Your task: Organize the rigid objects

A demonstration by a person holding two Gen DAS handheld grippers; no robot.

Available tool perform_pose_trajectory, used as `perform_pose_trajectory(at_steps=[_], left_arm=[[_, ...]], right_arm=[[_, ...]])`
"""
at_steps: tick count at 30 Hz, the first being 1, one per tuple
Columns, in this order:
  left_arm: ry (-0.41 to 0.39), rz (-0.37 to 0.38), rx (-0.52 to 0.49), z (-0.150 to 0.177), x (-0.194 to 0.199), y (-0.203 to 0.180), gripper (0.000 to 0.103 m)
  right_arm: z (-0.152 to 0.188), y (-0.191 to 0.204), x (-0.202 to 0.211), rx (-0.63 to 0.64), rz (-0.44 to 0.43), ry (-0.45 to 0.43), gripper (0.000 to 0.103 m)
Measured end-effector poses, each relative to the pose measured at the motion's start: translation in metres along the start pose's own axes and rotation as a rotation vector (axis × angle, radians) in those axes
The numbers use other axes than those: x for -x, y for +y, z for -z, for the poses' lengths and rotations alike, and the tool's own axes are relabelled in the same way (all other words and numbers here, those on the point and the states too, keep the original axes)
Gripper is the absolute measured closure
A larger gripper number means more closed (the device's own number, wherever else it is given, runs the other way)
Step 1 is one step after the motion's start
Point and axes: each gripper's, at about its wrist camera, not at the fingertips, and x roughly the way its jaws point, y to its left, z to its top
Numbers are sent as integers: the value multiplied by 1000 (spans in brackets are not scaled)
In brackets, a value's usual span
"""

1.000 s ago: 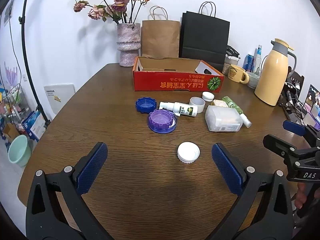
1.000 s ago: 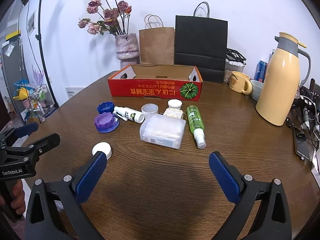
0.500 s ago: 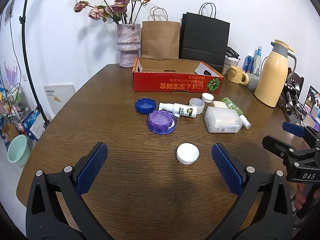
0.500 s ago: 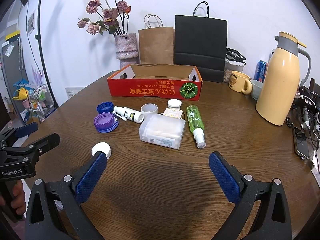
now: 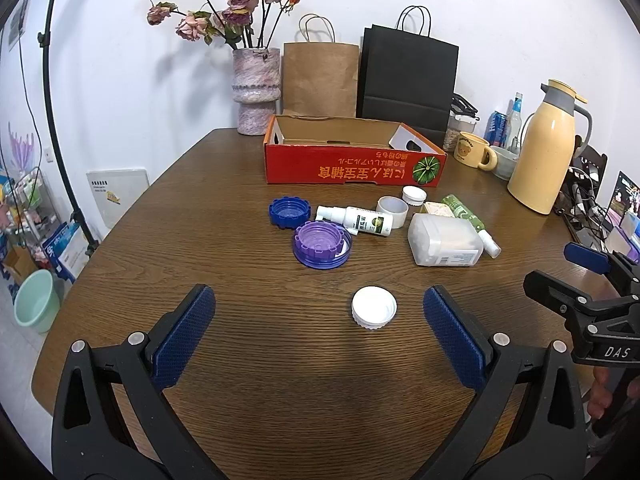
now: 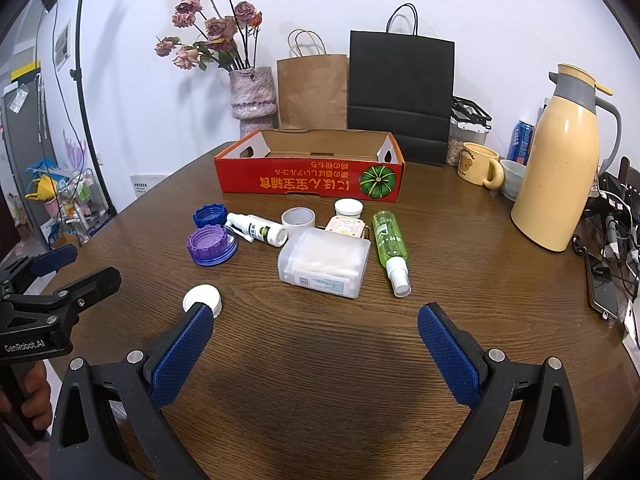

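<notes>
The left gripper [image 5: 319,330] hung wide open over the near part of the table [image 5: 248,360], holding nothing. The white cap [image 5: 374,307] lay flat on the wood just ahead of its fingertips, nearer the right pad than the left, touching neither. The right gripper [image 6: 314,340] was likewise spread wide and empty; in its view the same cap sat at the tip of its left pad, partly hidden behind it, so contact could not be judged.

Further toward the middle lay the purple lid [image 5: 322,243], the blue lid [image 5: 289,211], a white spray bottle [image 5: 356,220] on its side, a clear tub [image 6: 324,262] and a green spray bottle [image 6: 390,249], all close together. Behind them, toward the far edge, stood the red box [image 5: 354,160], open-topped and showing nothing inside.
</notes>
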Motion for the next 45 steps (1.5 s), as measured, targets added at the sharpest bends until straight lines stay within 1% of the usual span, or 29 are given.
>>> perform_pose_trajectory(at_steps=[45], left_arm=[[-3, 4, 1, -1, 1, -3, 0]], right_arm=[[-4, 2, 3, 3, 1, -4, 0]])
